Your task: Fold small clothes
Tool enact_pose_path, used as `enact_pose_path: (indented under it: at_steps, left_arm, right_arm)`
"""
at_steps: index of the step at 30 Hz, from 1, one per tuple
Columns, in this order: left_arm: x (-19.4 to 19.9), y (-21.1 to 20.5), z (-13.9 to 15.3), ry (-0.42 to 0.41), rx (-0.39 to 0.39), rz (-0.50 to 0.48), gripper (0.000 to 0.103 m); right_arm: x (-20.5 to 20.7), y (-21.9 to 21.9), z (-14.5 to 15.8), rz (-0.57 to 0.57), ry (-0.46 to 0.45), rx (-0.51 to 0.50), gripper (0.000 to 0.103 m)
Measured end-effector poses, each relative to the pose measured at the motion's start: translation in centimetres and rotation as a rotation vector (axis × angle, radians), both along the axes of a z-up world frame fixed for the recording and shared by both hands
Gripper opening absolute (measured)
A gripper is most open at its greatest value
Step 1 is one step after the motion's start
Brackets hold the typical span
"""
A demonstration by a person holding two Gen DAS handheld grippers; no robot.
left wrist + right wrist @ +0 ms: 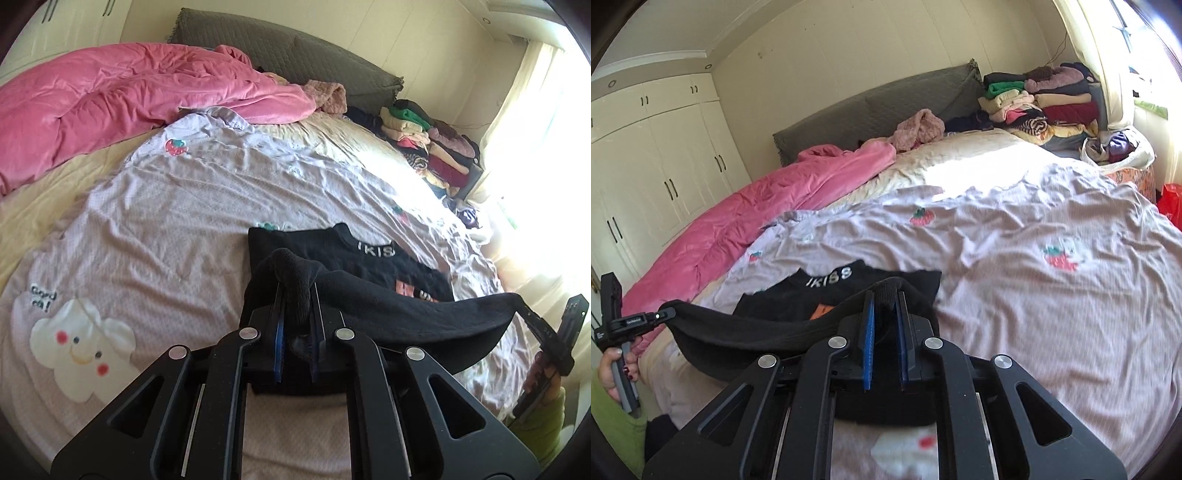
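The left hand-held gripper and the right hand-held gripper each pinch one end of a black garment's hem, lifted and stretched between them. The rest lies on the lilac bedsheet, pink quilt at ten o'clock.
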State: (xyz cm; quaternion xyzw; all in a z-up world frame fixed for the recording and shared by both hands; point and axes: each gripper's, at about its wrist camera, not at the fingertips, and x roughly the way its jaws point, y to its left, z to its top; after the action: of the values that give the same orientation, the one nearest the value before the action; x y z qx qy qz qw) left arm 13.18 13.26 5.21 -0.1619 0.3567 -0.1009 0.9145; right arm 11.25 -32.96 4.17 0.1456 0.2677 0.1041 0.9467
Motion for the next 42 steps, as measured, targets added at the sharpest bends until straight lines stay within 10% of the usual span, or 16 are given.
enact_pose_path:
  at_steps: [18,23,28,42]
  left_arm:
    - [7.8,-0.1,-4.1,0.048,-0.007,0.091,0.005]
    - [6.8,0.4,-3.9,-0.009,0.010,0.082,0.028]
    - [4.6,0.4,-2.9,-0.059,0.033,0.082,0.028]
    - [2.1,-7.9,-7.5,0.059,0.378,-0.157,0.028]
  right_arm:
    - [9.4,0.2,-3.8,-0.067,0.137,-0.034,0.011]
    - [9.8,0.5,-4.9,-0.066,0.164,-0.028,0.015]
    - [8.2,0.1,-4.6,-0.106,0.132,-0.006,0.036]
    - [5.2,7.5,-6.8,0.108,0.209,-0.282,0.034]
